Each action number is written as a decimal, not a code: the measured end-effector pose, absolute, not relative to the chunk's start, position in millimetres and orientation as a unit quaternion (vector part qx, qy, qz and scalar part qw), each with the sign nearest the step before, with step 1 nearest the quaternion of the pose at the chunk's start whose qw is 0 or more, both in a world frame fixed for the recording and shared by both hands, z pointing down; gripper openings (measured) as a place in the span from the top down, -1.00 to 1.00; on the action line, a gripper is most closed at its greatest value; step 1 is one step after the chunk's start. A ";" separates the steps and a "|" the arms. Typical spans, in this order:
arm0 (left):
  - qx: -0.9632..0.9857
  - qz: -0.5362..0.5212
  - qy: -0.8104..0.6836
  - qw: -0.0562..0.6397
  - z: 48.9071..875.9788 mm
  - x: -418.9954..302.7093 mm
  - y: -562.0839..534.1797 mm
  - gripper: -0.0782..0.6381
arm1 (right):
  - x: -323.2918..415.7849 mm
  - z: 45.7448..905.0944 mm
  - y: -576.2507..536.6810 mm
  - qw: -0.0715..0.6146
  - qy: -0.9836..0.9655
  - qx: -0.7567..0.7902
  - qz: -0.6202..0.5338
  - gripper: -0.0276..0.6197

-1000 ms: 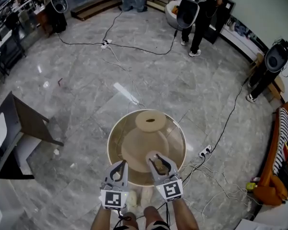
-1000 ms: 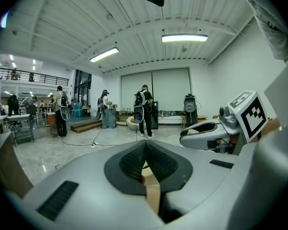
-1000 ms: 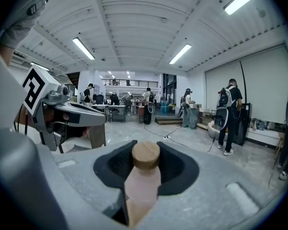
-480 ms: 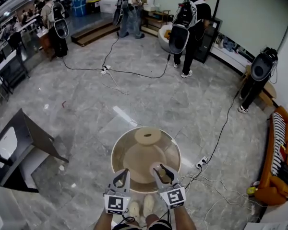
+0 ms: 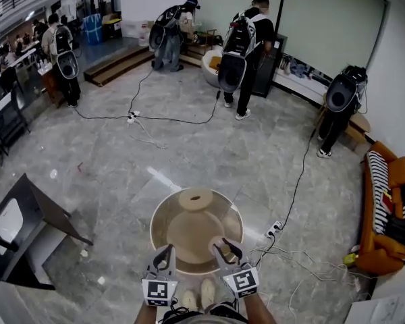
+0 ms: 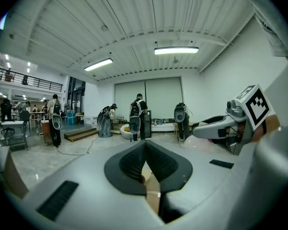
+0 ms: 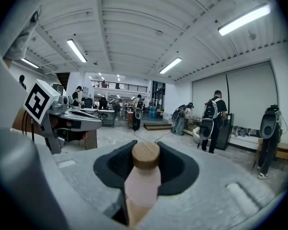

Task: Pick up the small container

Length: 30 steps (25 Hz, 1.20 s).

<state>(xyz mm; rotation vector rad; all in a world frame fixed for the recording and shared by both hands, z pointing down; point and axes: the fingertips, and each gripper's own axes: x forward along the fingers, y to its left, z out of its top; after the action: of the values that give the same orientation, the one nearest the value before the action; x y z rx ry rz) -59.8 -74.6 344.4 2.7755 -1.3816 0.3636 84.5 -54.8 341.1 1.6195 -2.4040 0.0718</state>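
Observation:
The small container (image 7: 143, 178) is pale pink with a round wooden lid (image 7: 145, 155). It stands between the jaws of my right gripper (image 7: 146, 163), which is shut on it. In the head view that right gripper (image 5: 224, 247) hangs over the near edge of the round tan table (image 5: 159, 216), and the container (image 5: 219, 243) shows only as a pale spot between the jaws. My left gripper (image 5: 164, 253) is beside it on the left, with its jaws together and nothing held. Seen from the left gripper view, my left gripper (image 6: 145, 147) has its jaws meeting in a narrow V.
A tan disc with a hole (image 5: 195, 198) lies on the table's far side. Cables (image 5: 293, 194) and a power strip (image 5: 273, 229) cross the marble floor. A dark chair (image 5: 27, 214) stands to the left and an orange sofa (image 5: 381, 208) to the right. Several people with backpacks (image 5: 239, 46) stand far off.
The head view has risen and tipped forward, so the table looks smaller and more of the hall shows. Both grippers stay over the near edge; the right one keeps the container.

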 end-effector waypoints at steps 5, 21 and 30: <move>0.894 0.119 -0.432 0.008 340.9 -59.8 -65.2 0.73 | 94.2 328.5 -36.8 0.127 -0.814 0.567 0.019 0.53; 0.902 0.114 -0.416 -0.010 325.3 -57.6 -69.3 0.73 | 96.7 323.0 -28.2 0.117 -0.801 0.586 0.022 0.53; 0.903 0.114 -0.413 -0.011 327.5 -53.8 -68.1 0.73 | 96.3 325.6 -26.8 0.119 -0.803 0.584 0.021 0.53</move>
<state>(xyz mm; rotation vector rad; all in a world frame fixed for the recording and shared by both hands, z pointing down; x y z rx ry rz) -53.8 -68.1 327.5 2.8574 -1.3076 0.3592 96.3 -26.8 325.6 1.7073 -2.3472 0.0615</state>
